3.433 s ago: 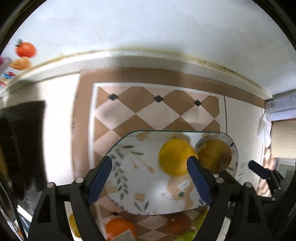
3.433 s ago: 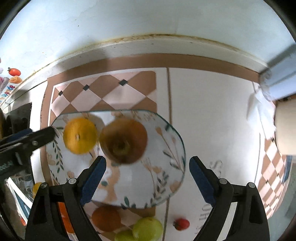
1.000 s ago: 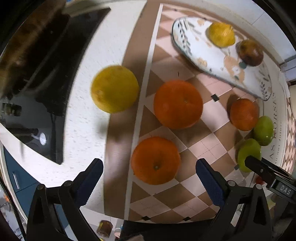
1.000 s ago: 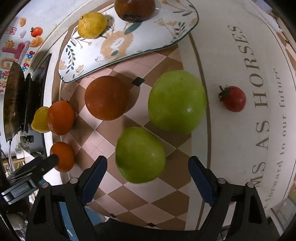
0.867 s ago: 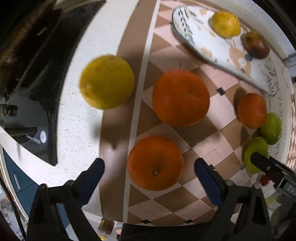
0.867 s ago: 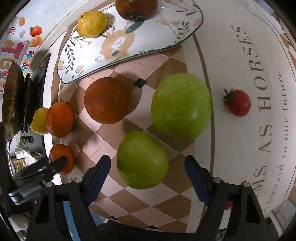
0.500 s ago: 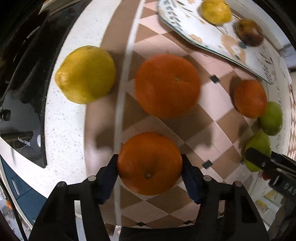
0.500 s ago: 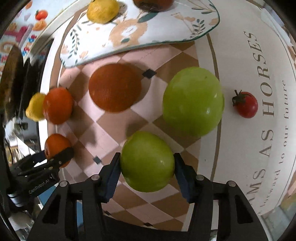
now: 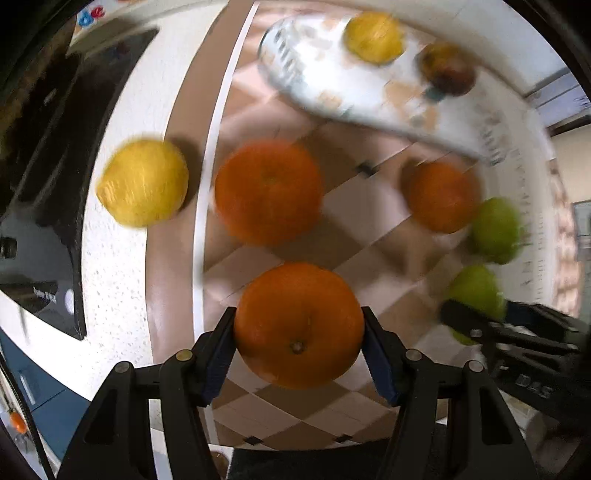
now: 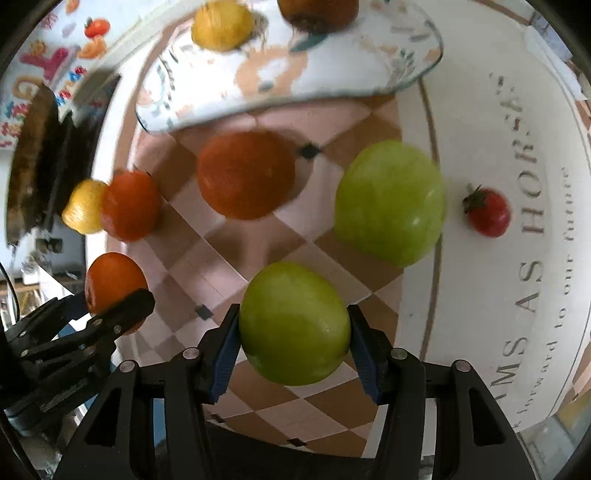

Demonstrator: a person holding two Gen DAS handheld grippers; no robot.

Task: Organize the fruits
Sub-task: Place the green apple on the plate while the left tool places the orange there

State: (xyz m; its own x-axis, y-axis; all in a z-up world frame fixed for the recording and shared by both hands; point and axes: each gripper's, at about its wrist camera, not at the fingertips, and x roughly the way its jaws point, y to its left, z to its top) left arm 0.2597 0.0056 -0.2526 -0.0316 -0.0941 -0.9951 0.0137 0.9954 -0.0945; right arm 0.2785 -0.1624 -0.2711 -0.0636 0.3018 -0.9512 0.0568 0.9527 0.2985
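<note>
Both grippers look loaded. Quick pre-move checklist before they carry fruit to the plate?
1. Left gripper shut on the orange, pads on both sides: ok.
2. Right gripper shut on the green apple, pads on both sides: ok.
3. Both fruits clear of the mat: cannot tell, frames are blurred.
4. Free space on the plate: ok; only a lemon and a brown fruit sit at its far side.
5. Grippers apart from each other: ok, they show at each other's frame edge with a gap.
6. Second green apple and middle orange lie between the grippers and the plate: not ok, lift over them.
</note>
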